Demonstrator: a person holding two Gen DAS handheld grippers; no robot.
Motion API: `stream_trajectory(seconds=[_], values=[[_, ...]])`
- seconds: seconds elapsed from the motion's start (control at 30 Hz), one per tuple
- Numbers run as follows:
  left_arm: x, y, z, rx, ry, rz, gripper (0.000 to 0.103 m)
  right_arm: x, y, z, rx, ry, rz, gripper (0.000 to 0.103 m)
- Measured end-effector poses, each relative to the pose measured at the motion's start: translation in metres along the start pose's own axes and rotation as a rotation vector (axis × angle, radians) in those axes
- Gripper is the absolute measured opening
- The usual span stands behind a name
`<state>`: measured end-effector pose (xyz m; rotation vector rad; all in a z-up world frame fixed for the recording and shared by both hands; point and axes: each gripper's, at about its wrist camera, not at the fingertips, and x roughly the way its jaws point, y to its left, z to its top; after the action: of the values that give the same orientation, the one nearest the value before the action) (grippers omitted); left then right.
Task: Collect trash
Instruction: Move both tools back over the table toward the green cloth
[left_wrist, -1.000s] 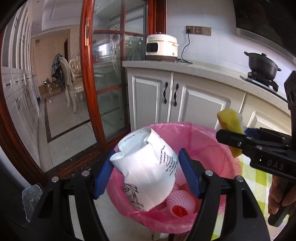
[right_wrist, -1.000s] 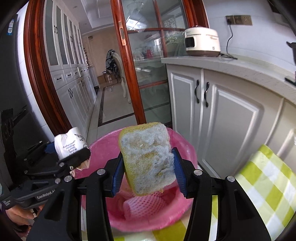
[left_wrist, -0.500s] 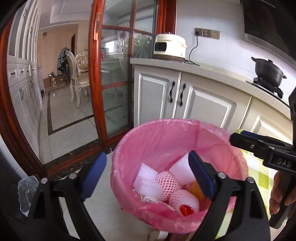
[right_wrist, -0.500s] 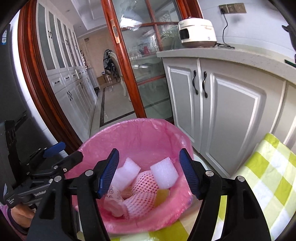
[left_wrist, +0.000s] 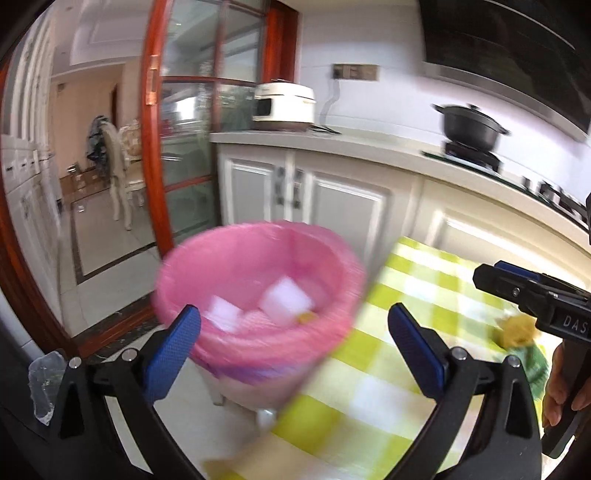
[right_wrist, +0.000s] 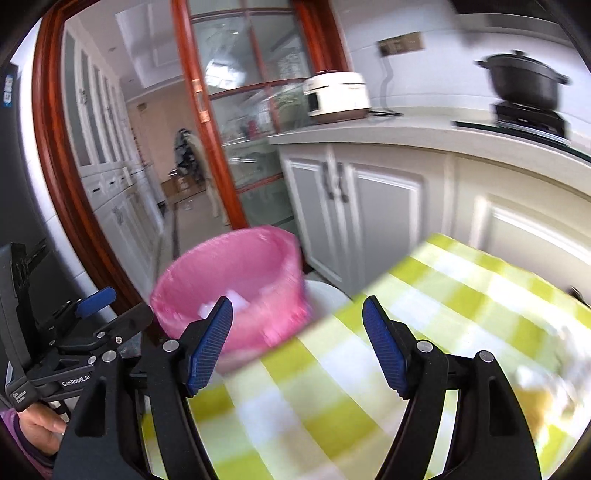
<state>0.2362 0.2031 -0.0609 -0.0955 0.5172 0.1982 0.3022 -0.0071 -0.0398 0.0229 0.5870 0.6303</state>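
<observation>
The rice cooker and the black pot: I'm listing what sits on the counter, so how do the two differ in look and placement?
The rice cooker is white and boxy with rounded corners; the black pot is dark and round with a knobbed lid. The rice cooker rests directly on the countertop with a cord trailing from it, near the glass door; the black pot stands raised on a stove burner farther right. Both sit along the same counter.

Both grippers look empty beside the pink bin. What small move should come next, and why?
Probably swing the right gripper, open and empty, over the green checked tablecloth toward the blurred yellowish scrap lying there. The pink-lined bin already holds white pieces; the left gripper is open and empty too.
</observation>
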Motion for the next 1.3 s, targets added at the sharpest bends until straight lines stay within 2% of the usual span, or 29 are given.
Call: stream_trajectory(seconds=[0.3, 0.47, 0.63, 0.77, 1.0, 1.3], values=[[-0.008, -0.1, -0.04, 0.065, 0.011, -0.16, 0.098, -0.076, -0.072, -0.063, 0.095, 0.002, -0.177, 0.07], [-0.005, -0.146, -0.054, 0.117, 0.017, -0.223, 0.098, -0.099, -0.116, -0.085, 0.155, 0.003, -0.267, 0.07], [0.006, -0.183, -0.063, 0.153, 0.055, -0.269, 0.098, -0.111, -0.154, -0.101, 0.199, 0.009, -0.33, 0.07], [0.012, -0.207, -0.07, 0.174, 0.088, -0.307, 0.098, -0.115, -0.178, -0.109, 0.232, 0.011, -0.36, 0.07], [0.019, -0.241, -0.077, 0.219, 0.09, -0.34, 0.098, -0.111, -0.199, -0.109, 0.249, 0.017, -0.38, 0.07], [0.031, -0.243, -0.081, 0.222, 0.109, -0.309, 0.098, -0.1, -0.204, -0.113, 0.268, 0.028, -0.362, 0.07]])
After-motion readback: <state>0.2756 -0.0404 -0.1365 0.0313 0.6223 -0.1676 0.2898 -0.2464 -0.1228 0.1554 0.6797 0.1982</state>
